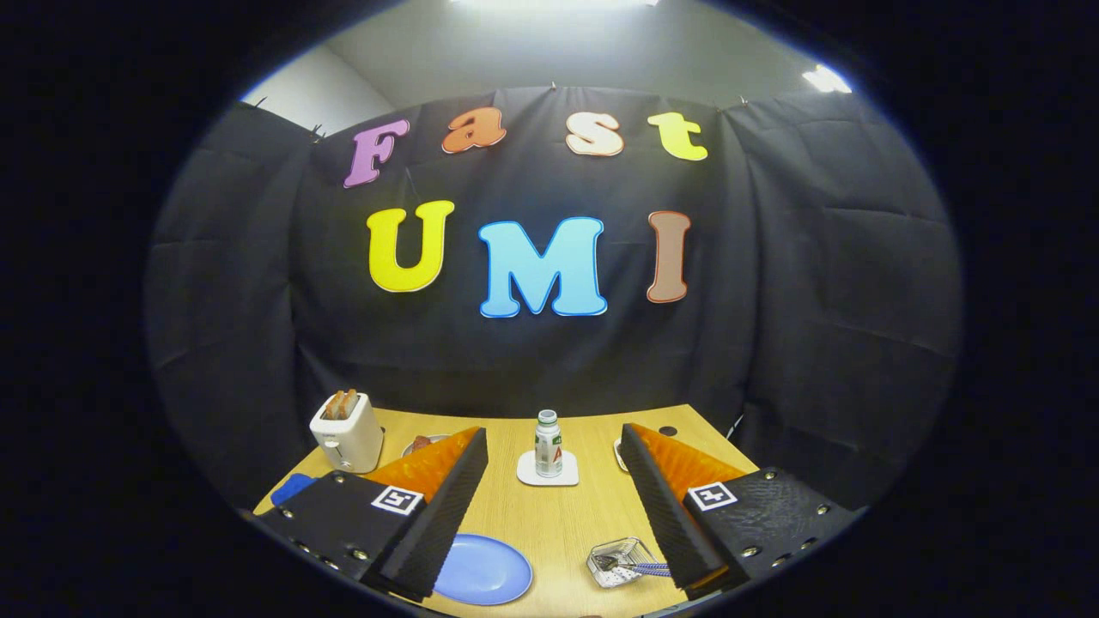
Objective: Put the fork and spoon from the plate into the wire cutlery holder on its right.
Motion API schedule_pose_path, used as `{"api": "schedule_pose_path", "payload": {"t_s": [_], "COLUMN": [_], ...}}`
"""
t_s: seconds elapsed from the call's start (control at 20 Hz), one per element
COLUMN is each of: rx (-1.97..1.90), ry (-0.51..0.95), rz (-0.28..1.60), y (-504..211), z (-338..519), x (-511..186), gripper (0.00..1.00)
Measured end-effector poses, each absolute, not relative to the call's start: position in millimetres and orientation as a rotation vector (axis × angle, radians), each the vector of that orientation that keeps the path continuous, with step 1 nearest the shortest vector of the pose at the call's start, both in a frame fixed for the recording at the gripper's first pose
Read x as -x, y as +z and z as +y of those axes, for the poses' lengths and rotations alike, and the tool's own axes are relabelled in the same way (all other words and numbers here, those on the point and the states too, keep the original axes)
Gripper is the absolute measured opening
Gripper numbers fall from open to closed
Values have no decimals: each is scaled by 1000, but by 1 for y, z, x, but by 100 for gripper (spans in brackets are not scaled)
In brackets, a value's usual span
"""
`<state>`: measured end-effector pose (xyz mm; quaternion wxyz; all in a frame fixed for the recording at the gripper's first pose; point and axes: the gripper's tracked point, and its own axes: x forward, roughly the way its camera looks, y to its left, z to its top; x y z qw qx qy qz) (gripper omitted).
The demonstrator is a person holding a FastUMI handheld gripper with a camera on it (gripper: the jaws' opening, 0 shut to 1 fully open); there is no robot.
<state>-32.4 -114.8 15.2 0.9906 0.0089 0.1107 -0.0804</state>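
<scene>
Two fingers of the claw point(554, 515) are spread wide apart over the wooden worktop point(558, 515), holding nothing. Between them near the tips sit the blue plate point(482, 570) and, to its right, the wire holder point(620, 562) with cutlery handles point(646, 567) lying in it. Further ahead, a small bottle point(548, 444) stands on a coaster point(548, 471), with a toaster point(347, 433) off to the left.

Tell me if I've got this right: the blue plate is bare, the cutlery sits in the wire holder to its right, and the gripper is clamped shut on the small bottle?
Not quite. In the gripper view the gripper is open, its fingers spread wide and holding nothing; the small bottle stands apart on its white coaster, beyond the fingers. The rest holds: the blue plate is bare, and the cutlery sits in the wire holder to its right.
</scene>
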Motion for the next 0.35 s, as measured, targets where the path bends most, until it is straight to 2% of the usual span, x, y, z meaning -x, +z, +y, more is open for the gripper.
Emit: {"api": "schedule_pose_path", "payload": {"t_s": [0.15, 0.35], "rx": [-7, 7], "ry": [-160, -175], "rz": [228, 139], "y": [8, 24], "z": [-108, -122], "x": [43, 50], "gripper": [97, 96]}}
